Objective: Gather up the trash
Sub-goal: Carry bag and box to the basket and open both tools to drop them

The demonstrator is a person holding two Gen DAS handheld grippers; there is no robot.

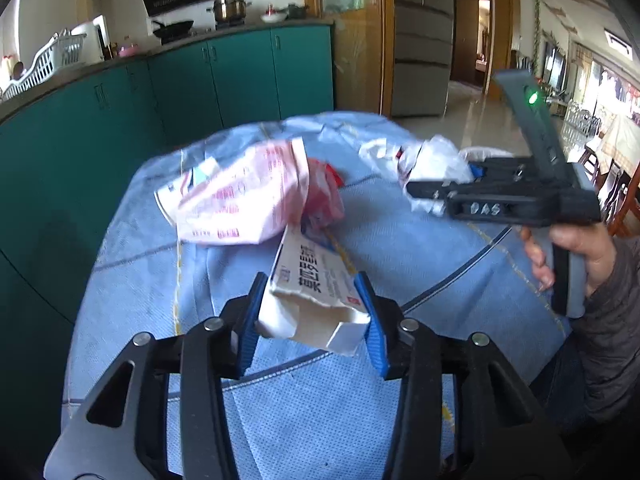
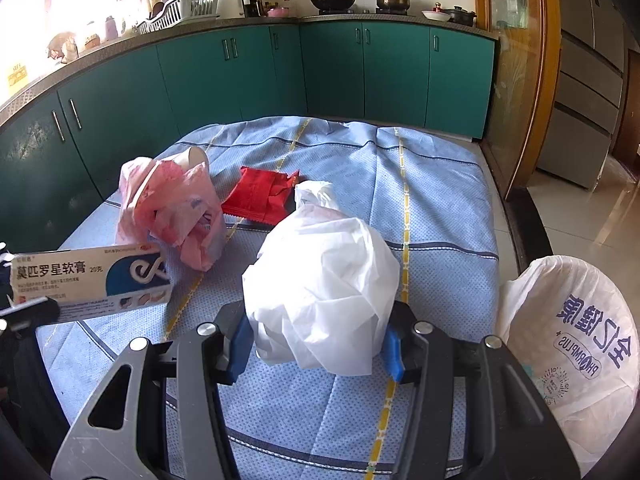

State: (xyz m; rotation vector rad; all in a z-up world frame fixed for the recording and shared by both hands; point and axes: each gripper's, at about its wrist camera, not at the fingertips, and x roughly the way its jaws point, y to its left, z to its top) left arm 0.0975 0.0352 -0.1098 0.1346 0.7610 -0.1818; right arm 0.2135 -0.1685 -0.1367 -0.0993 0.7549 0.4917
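Observation:
My left gripper [image 1: 314, 312] is shut on a torn white medicine box [image 1: 308, 292] and holds it above the blue cloth; the box also shows at the left of the right wrist view [image 2: 90, 280]. My right gripper [image 2: 316, 340] is shut on a crumpled white plastic bag [image 2: 324, 276], which also shows in the left wrist view [image 1: 432, 160] with the right gripper [image 1: 424, 190] beside it. A pink plastic bag [image 2: 168, 208] [image 1: 240, 192], a paper cup [image 2: 196, 158] behind it and a red wrapper [image 2: 260, 192] lie on the cloth.
The blue cloth [image 2: 440, 200] covers a table. A white bag with blue print [image 2: 576, 336] stands open at the right edge. Green kitchen cabinets [image 2: 260, 76] run behind the table. A glass door [image 2: 516, 80] and fridge stand at the right.

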